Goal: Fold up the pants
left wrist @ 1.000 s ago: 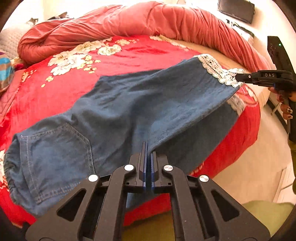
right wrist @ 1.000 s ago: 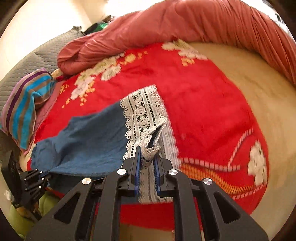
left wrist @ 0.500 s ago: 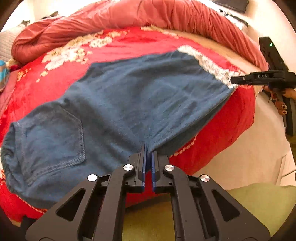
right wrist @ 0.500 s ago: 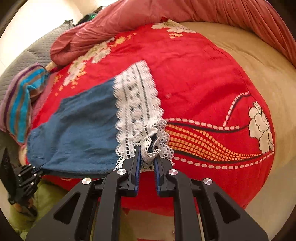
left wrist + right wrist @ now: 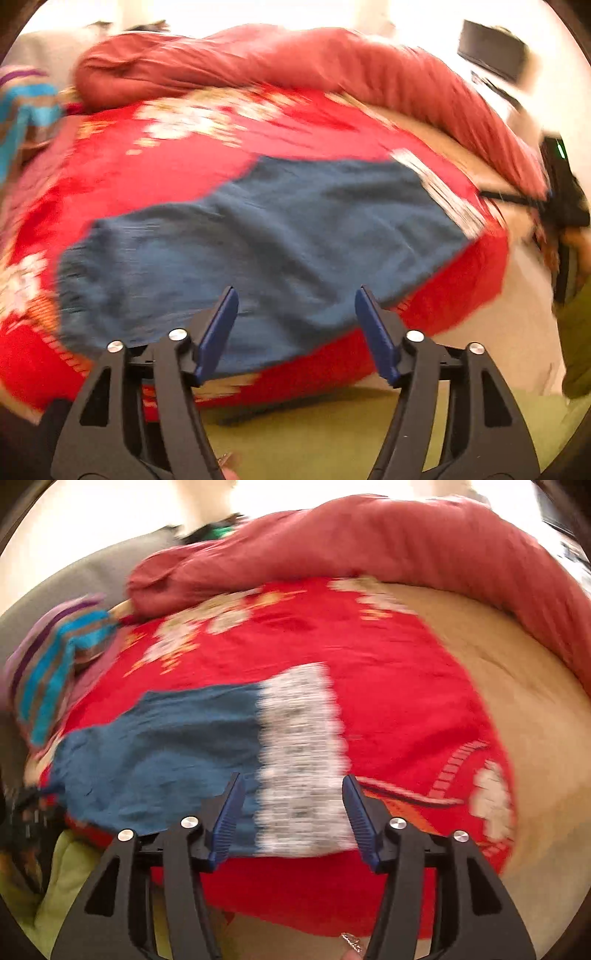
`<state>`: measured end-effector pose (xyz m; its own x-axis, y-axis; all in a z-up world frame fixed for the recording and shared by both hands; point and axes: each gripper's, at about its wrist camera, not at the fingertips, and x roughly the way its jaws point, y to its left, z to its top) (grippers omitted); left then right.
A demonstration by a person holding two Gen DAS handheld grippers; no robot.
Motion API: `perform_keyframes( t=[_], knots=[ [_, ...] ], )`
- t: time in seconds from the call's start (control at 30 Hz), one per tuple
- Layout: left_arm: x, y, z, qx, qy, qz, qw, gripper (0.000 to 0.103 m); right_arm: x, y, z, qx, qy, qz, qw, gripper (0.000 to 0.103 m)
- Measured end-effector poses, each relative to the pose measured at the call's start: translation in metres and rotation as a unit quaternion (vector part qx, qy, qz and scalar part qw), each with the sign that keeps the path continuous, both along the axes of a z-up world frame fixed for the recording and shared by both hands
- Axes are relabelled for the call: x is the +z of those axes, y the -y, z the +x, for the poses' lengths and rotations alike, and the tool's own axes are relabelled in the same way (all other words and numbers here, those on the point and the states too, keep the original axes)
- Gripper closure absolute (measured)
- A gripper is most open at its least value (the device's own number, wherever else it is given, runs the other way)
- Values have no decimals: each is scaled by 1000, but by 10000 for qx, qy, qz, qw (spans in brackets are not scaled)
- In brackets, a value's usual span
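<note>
Blue denim pants with a white lace hem lie flat across the red floral blanket. Just above their near edge hangs my left gripper; its jaws are opening and wide apart, and no pad presses the cloth. My right gripper hovers over the lace hem of the pants, its jaws likewise opening with nothing pinched between them. The right gripper also shows at the right edge of the left wrist view. Both views are motion-blurred.
A rolled pink-red quilt runs along the far side of the bed. A striped cloth lies at the left. Bare beige mattress shows to the right of the blanket. Green fabric fills the near foreground.
Both grippers let go of the pants and their jaws spread apart. The pants went from held taut to lying flat on the blanket. Both grippers drew back slightly from the cloth.
</note>
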<state>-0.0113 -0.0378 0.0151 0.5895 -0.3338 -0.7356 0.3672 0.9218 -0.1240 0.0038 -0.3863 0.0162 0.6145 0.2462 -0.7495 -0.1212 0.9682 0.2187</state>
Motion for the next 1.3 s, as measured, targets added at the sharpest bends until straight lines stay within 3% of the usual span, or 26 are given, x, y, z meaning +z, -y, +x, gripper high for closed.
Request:
perform_keyframes(
  t=[0.1,0.2,0.27,0.33,0.37,0.43,0.47,0.6,0.67,0.87,0.93,1.0,1.07,1.2,1.3],
  knots=[
    [7,-35,8,822,57,79,9966,28,-13,-22,10,327,-173,-58,9993,49],
    [1,-73,21,1689,-161,-15,9855,17,-22,-34,15,492,-313,-56,9983,49],
    [-8,-92,28,2036,-386,-289,9779,17,-26,-39,17,551,-368,-86,9978,49],
    [-18,-96,35,2242,-473,-124,9733,17,-30,-38,18,563,-430,-89,9974,45],
    [-20,-98,37,2261,-478,-70,9729,18,-32,-38,17,570,-455,-81,9973,45],
    [-30,-94,43,2258,-494,39,9729,55,-37,-38,17,578,-531,-99,9969,45],
    [-33,-93,46,2201,-498,28,9742,68,-40,-38,18,586,-570,-125,9966,45],
    [-22,-101,39,2247,-246,38,9741,68,-44,-34,18,555,-620,-106,9965,45],
    [-16,-107,38,2387,-47,302,9706,68,-45,-32,18,541,-640,-91,9964,45],
    [-27,-119,37,2477,-277,196,9683,57,-48,-35,19,535,-652,-203,9962,44],
    [-13,-119,30,2596,7,380,9650,49,-48,-34,19,532,-654,-169,9963,44],
    [12,-109,18,2678,579,763,9587,49,-47,-34,20,531,-649,-179,9963,44],
    [34,-97,9,2571,997,895,9570,47,-44,-36,20,542,-605,-200,9965,44],
    [56,-73,13,2122,1222,849,9658,40,-26,-30,23,476,-283,-133,9984,44],
    [56,-60,32,1706,962,480,9795,40,-11,-20,34,345,-13,-60,9994,44]
  ],
)
